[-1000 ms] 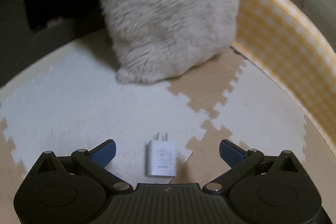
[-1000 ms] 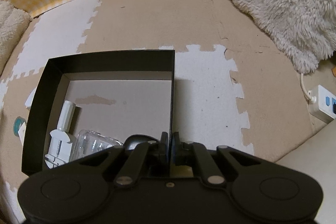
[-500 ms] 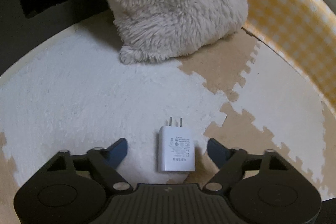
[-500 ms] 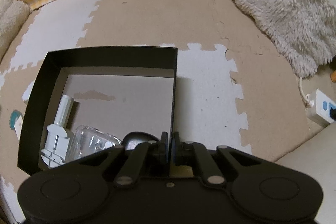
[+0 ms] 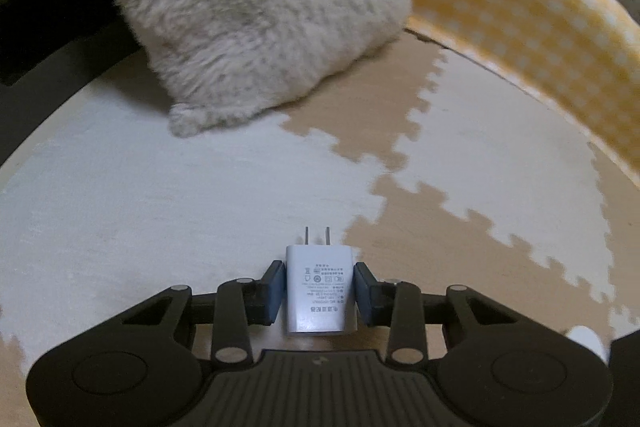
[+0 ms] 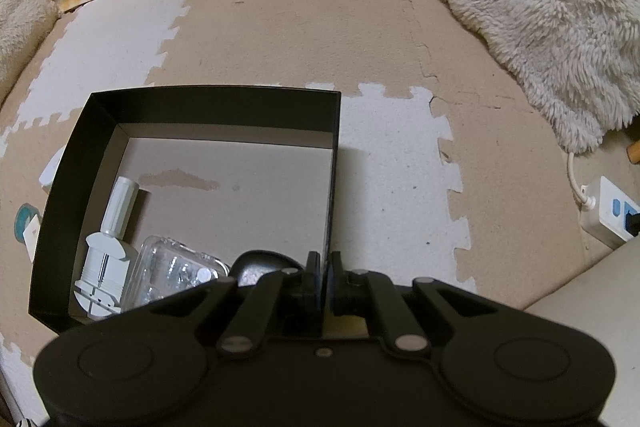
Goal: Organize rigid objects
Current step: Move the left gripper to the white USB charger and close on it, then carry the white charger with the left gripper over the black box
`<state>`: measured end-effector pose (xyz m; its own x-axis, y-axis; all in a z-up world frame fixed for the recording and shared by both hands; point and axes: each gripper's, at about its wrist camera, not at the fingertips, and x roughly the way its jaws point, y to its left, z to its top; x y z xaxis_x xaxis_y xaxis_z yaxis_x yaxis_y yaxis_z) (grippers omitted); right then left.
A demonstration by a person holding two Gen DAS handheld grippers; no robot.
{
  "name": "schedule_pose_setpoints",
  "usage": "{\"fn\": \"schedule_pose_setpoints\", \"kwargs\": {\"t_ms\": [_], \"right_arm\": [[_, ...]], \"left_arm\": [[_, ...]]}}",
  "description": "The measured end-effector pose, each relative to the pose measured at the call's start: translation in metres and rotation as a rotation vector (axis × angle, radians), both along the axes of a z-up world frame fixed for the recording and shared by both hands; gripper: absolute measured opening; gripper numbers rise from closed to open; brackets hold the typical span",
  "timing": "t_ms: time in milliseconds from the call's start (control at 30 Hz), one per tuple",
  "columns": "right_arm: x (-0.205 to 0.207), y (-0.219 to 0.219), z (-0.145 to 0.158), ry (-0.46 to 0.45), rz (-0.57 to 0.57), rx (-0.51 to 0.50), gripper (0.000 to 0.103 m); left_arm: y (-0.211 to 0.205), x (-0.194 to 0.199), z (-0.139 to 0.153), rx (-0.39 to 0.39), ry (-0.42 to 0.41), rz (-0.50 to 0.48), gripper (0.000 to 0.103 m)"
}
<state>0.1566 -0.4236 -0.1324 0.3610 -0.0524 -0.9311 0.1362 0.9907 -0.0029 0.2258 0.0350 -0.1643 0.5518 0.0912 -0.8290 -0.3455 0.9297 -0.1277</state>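
**Three items boxed, one charger in hand**

Three items lie inside the black box [image 6: 192,99]: a white tool [image 6: 106,259], a clear plastic case [image 6: 176,275] and a dark rounded object [image 6: 260,263] (partly hidden). The left gripper [image 5: 319,291] has just been closing and now clamps a white USB charger [image 5: 318,291] on the foam mat [image 5: 160,207]. The right gripper [image 6: 323,279], closed, pinches the box's right wall. Remaining, by my judgement: carrying the charger to the box; small items beside its left wall look unsorted.

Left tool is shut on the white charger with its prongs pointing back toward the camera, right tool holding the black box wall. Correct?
Not quite. The left wrist view shows the charger with its prongs pointing away from the camera, out over the foam mat. The rest holds: the left tool is shut on it, and the right tool pinches the black box wall.
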Motion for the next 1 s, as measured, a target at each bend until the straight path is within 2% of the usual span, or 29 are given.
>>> {"fn": "schedule_pose_setpoints", "kwargs": {"t_ms": [133, 300, 600, 767, 1000], "right_arm": [[0.0, -0.002, 0.0, 0.001, -0.006, 0.01, 0.004], [0.0, -0.001, 0.0, 0.002, -0.005, 0.008, 0.004], [0.0, -0.001, -0.001, 0.003, -0.005, 0.008, 0.004], [0.001, 0.0, 0.0, 0.008, -0.006, 0.007, 0.004], [-0.001, -0.002, 0.003, -0.001, -0.005, 0.022, 0.004]], "left_arm": [[-0.02, 0.0, 0.018, -0.026, -0.054, -0.067, 0.038], [-0.06, -0.002, 0.046, -0.094, -0.125, -0.199, 0.038], [-0.13, -0.027, 0.07, -0.211, -0.188, -0.419, 0.038], [-0.175, -0.041, 0.072, -0.304, -0.181, -0.543, 0.038], [-0.232, -0.039, 0.058, -0.368, -0.13, -0.647, 0.038]]}}
